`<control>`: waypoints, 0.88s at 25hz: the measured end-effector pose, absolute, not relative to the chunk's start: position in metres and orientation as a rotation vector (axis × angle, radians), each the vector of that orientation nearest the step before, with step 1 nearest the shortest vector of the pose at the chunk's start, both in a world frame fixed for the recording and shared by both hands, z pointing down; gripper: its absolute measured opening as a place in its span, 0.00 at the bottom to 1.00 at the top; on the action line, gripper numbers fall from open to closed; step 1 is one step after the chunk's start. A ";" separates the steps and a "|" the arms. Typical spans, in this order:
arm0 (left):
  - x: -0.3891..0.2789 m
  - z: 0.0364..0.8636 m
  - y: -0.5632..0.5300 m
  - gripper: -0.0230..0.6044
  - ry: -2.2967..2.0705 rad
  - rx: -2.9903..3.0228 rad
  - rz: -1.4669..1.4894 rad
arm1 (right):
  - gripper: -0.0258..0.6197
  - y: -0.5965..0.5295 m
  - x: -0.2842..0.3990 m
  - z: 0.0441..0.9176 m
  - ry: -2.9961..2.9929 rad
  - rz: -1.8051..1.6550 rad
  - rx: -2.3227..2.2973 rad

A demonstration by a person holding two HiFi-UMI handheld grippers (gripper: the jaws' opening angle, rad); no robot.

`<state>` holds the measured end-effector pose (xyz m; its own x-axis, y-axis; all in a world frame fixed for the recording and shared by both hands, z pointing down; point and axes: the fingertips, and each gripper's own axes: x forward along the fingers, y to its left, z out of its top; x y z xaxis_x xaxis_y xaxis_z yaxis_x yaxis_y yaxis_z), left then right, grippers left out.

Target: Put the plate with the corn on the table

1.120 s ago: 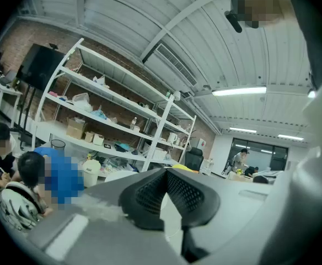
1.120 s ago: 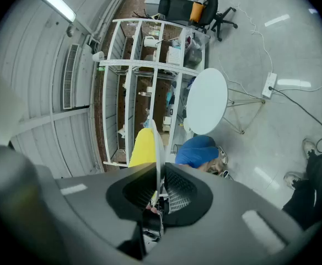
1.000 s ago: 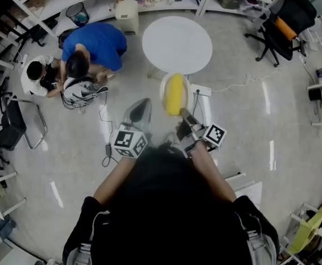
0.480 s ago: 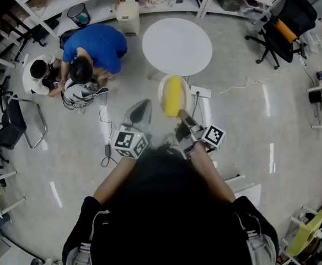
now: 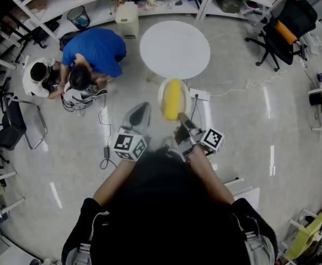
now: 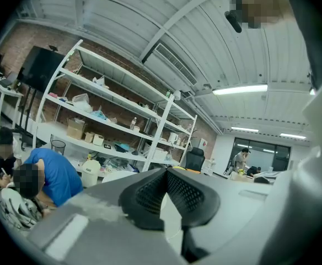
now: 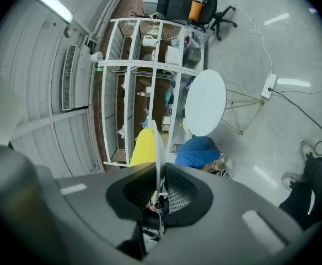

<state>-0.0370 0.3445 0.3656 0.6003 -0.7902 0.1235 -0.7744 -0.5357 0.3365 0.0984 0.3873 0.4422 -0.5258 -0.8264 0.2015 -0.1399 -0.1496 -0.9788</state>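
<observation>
Here, the left gripper (image 5: 140,110) is held out over the floor, its jaws shut together with nothing between them. Just to its right, the white plate (image 5: 162,93) with the yellow corn (image 5: 173,97) is held up in the air, near the round table (image 5: 175,48) but not on it. The plate's rim is pinched tight by the right gripper (image 5: 183,117).

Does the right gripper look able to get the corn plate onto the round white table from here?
Probably yes: the right gripper grips the plate, corn on it, and the white table lies straight ahead, bare-topped, with nothing between. A step may be needed.
</observation>
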 end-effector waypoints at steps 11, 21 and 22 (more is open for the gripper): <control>-0.017 0.365 0.338 0.04 -1.333 2.452 -0.063 | 0.11 0.378 0.120 0.445 1.631 -1.769 -1.080; -0.022 0.361 0.325 0.04 -1.384 2.429 -0.071 | 0.11 0.363 0.120 0.448 1.641 -1.799 -1.079; -0.023 0.361 0.321 0.04 -1.385 2.428 -0.073 | 0.11 0.360 0.119 0.448 1.638 -1.801 -1.080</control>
